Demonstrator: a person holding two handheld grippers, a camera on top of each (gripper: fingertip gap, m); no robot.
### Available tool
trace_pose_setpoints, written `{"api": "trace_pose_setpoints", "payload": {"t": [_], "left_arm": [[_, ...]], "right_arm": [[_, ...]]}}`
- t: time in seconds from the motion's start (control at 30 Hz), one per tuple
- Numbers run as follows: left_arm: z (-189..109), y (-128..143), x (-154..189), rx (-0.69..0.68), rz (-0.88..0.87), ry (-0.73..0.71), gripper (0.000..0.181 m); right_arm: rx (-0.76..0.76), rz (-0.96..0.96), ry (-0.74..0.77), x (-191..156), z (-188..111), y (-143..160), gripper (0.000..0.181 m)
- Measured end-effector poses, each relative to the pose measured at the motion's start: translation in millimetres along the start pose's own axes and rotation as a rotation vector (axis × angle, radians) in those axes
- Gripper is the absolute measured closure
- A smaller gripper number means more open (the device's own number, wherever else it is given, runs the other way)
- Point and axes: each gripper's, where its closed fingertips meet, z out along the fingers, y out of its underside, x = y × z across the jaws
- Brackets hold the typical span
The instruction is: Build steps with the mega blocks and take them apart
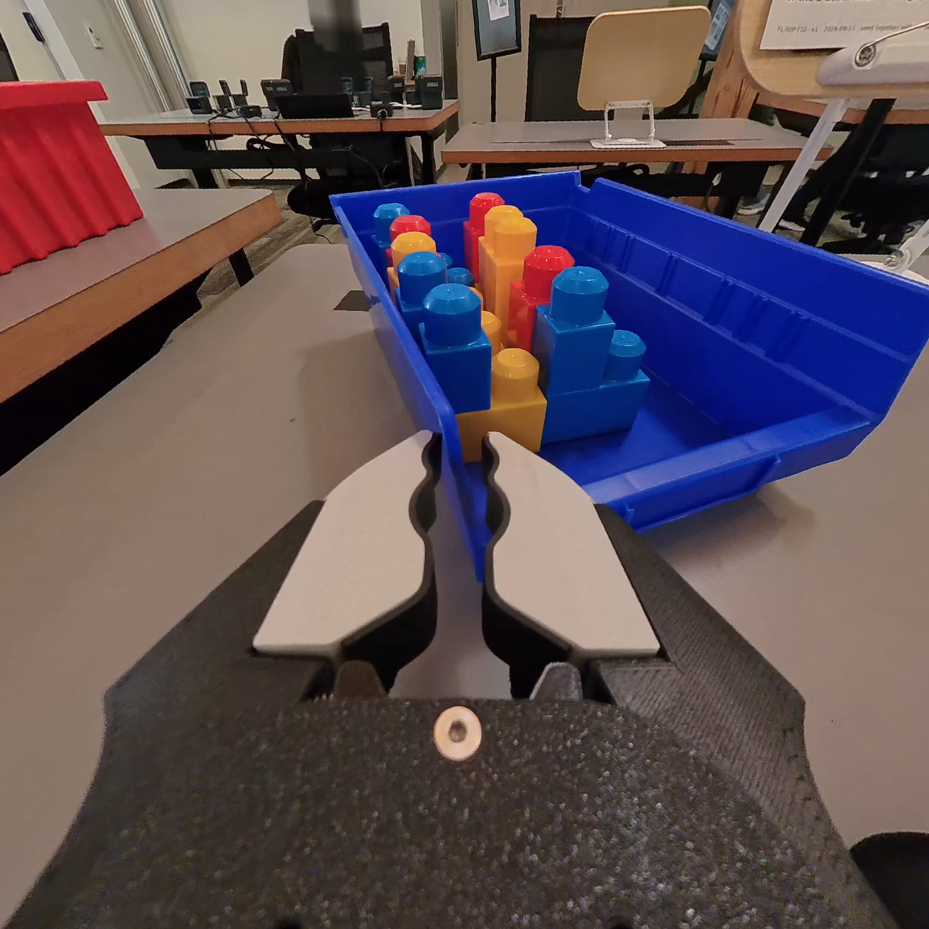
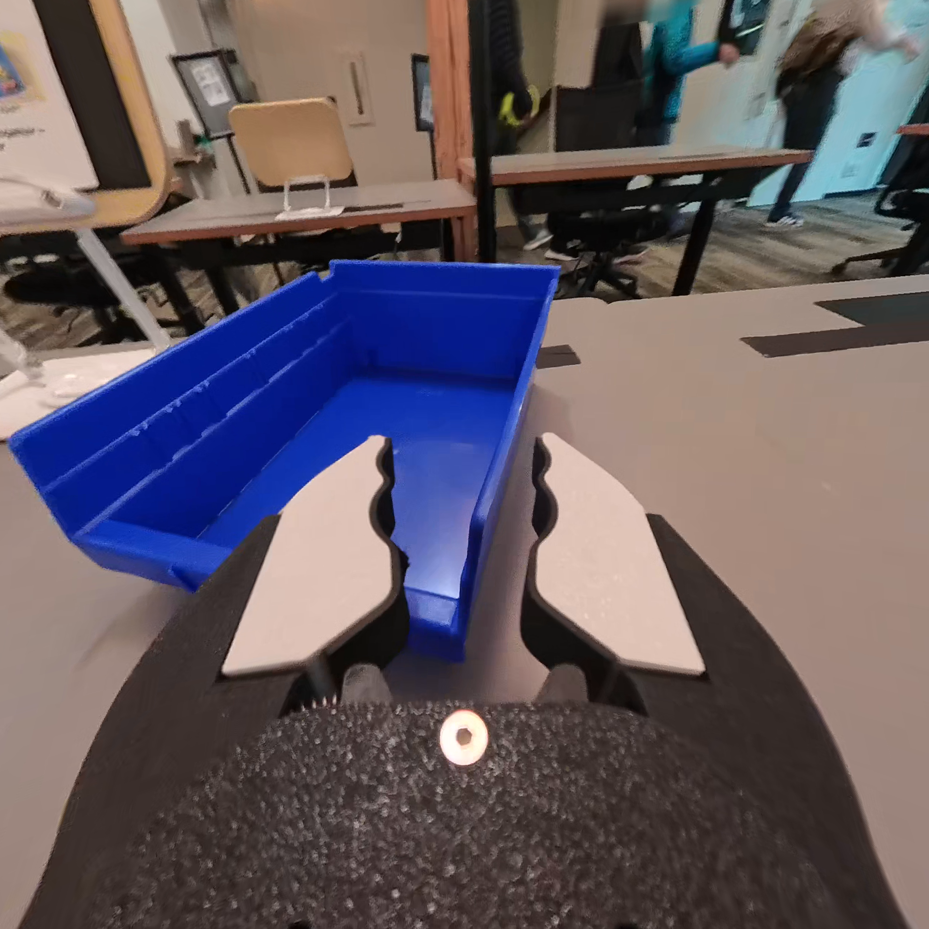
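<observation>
While the left gripper (image 1: 462, 442) stands low over the grey tabletop (image 1: 251, 452), its jaws are on both sides of the near left wall of a blue bin (image 1: 754, 321), one finger outside and one inside. The gap between them is narrow and they seem to be clenched on this wall, with the tips close to the corner where a yellow block (image 1: 502, 407) sits.

Inside this bin the mega blocks (image 1: 507, 301) are packed along the left wall in blue, red and yellow. They are stacked to different heights and they rise toward the far end. A blue block (image 1: 583, 362) with a lower stud on its right side stands just beside the yellow one. The right part of the bin floor is bare.

In the right wrist view, the right gripper (image 2: 462, 442) is released, with a wide gap between its jaws, and it grasps nothing. It hovers over the near right corner of a blue bin (image 2: 176, 452); the right wall passes between the fingers without touching them. No blocks show in the part of the bin that this view sees. I cannot tell if this is the same bin as in the left wrist view.

A red corrugated thing (image 1: 55, 166) rests on a neighbouring table, at the left.
</observation>
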Motion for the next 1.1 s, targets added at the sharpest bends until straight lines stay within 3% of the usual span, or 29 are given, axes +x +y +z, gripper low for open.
{"api": "trace_pose_setpoints", "payload": {"t": [0.1, 0.17, 0.3, 0.43, 0.63, 0.93, 1.0, 1.1], "left_arm": [[0.2, -0.1, -0.1, -0.001, 0.002, -0.002, 0.167], [0.3, 0.2, -1.7, -0.004, 0.006, -0.013, 0.172], [0.1, 1.2, -2.3, -0.023, 0.004, -0.013, 0.172], [-1.4, 1.9, -4.1, -0.034, 0.002, -0.024, 0.172], [-6.4, 3.0, -7.1, -0.028, -0.022, -0.019, 0.173], [-15.4, 5.3, -9.3, -0.041, -0.031, 0.003, 0.173], [-19.5, 6.3, -10.8, -0.040, -0.037, -0.002, 0.173], [-24.6, 7.5, -13.2, -0.034, -0.030, -0.030, 0.174]], "right_arm": [[-0.100, -0.031, -0.068, -3.5, 0.3, 13.8, 0.127], [-0.153, -0.060, -0.102, -8.1, -2.4, 23.7, 0.141], [-0.161, -0.095, -0.040, -2.9, -1.6, 26.2, 0.170], [-0.164, -0.125, 0.003, -8.1, 7.6, 25.3, 0.172], [-0.114, -0.119, -0.065, -34.8, 14.9, 25.0, 0.160], [0.013, 0.023, -0.190, -19.7, -3.4, 1.2, 0.117], [0.024, 0.066, -0.238, -22.5, -5.4, -1.3, 0.118], [-0.021, 0.065, -0.270, -26.8, -4.4, 7.9, 0.136]]}}
